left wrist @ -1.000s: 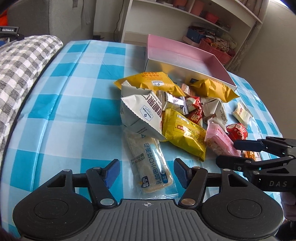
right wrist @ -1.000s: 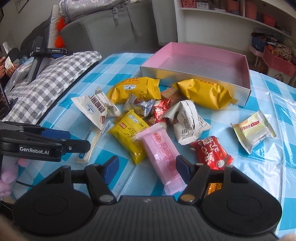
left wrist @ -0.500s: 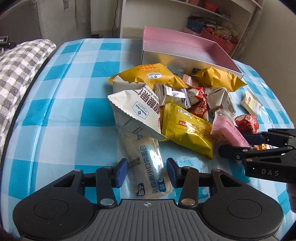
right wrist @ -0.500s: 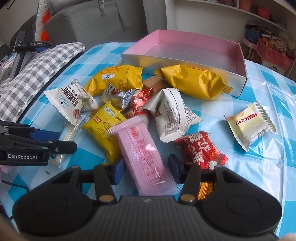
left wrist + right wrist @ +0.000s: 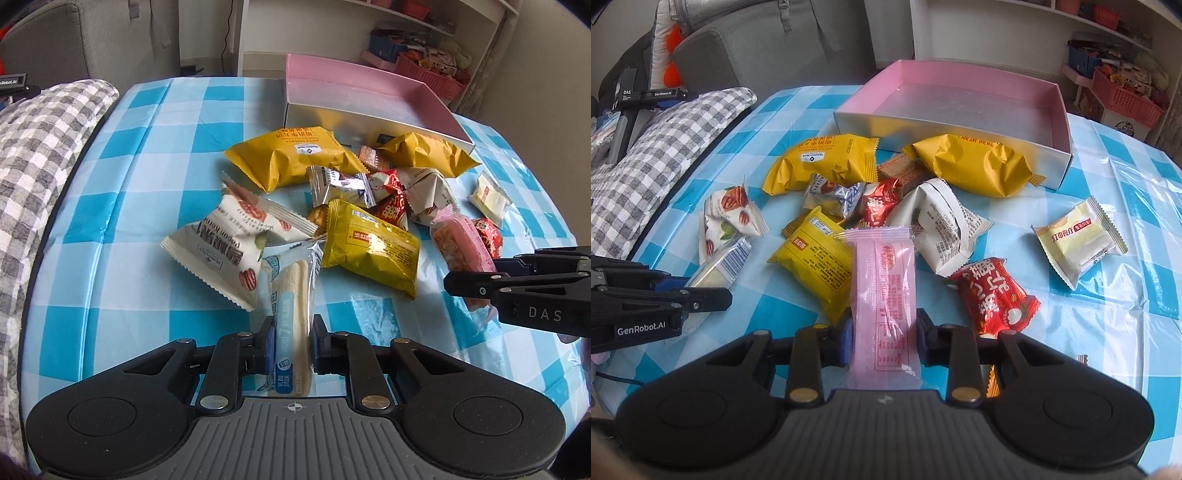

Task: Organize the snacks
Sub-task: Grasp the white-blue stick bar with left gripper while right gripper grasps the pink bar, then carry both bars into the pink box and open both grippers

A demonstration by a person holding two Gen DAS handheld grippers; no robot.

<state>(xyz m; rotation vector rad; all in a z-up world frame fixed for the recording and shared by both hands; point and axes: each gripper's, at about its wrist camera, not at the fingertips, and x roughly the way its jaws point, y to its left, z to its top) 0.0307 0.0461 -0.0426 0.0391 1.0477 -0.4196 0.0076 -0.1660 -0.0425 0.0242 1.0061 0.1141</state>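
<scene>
Now, angled downward, the left hand-held gripper (image 5: 293, 341) is clamped on a white bar (image 5: 291, 295), the right hand-held gripper (image 5: 884, 338), marked "DAS", on a pink pack (image 5: 884, 295).

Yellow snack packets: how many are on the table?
3: one large yellow packet left of the pile, another large yellow packet against the pink box, and a small yellow packet nearer. Others may be hidden.

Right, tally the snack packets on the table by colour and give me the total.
yellow packets: 3
white packets: 2
red packets: 2
pink packet: 1
cream packet: 1
silver packet: 1
brown packet: 1
clear packet: 1
Total: 12
Not counted: two orange bits, mostly hidden.
</scene>
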